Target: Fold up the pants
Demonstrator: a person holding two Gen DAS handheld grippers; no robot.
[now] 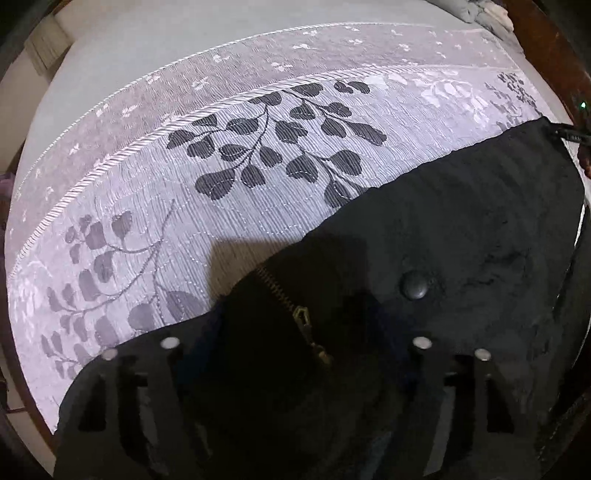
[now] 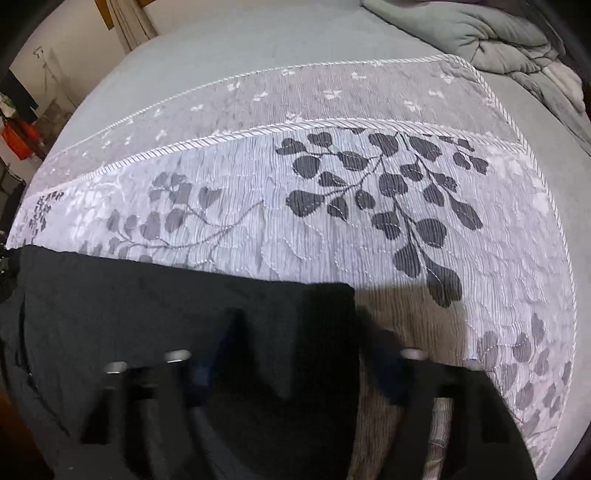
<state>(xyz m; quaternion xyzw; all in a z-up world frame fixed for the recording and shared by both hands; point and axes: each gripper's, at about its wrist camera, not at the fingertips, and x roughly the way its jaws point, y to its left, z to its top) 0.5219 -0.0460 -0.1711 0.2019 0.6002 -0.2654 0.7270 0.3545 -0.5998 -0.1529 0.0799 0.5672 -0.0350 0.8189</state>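
Left wrist view: black pants fill the lower right and run off the bottom and right edges, so full outline not visible; black fabric against the black left gripper makes the finger edges hard to read; brass zipper and round snap button show between the fingers, fly side up; left jaws stand wide, spread over the waistband area, but whether the tips touch the cloth I cannot tell. Right wrist view: lower frame is motion-blurred; pants sit lower left, their corner ending between the fingers; right gripper is spread wide, left finger over the dark fabric, right finger over the leaf-print quilt; contact not clear; crumpled grey comforter upper right, cut off by the frame edge.
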